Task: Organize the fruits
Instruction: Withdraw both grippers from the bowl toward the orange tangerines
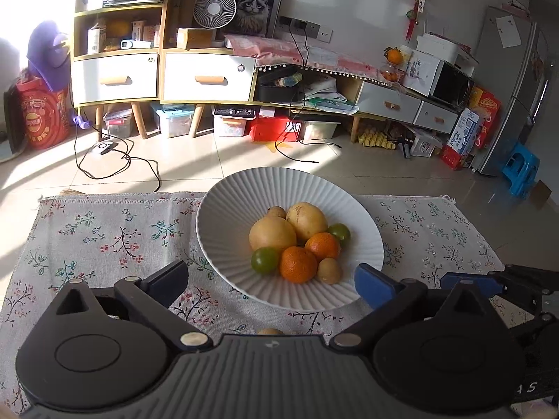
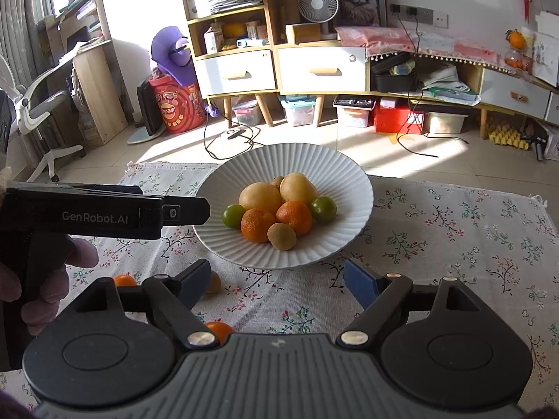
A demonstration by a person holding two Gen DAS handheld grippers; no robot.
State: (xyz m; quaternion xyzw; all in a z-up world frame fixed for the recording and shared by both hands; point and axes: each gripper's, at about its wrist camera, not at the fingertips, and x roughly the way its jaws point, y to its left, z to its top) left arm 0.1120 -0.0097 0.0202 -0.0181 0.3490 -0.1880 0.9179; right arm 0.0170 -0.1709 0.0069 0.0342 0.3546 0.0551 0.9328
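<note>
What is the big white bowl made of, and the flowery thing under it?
The white bowl looks like glazed ceramic, though it could be plastic: smooth, matte, with fine ridges fanning out to its rim. The flowery tablecloth looks like woven cotton or linen: coarse weave, printed blossoms, frayed edge.

Behind the right gripper's body, 1 orange [image 2: 217, 331] shows only as a sliver, another orange [image 2: 124, 280] peeks above its left arm, and a small tan fruit [image 1: 269, 331] lies almost hidden beneath the left gripper's body.
</note>
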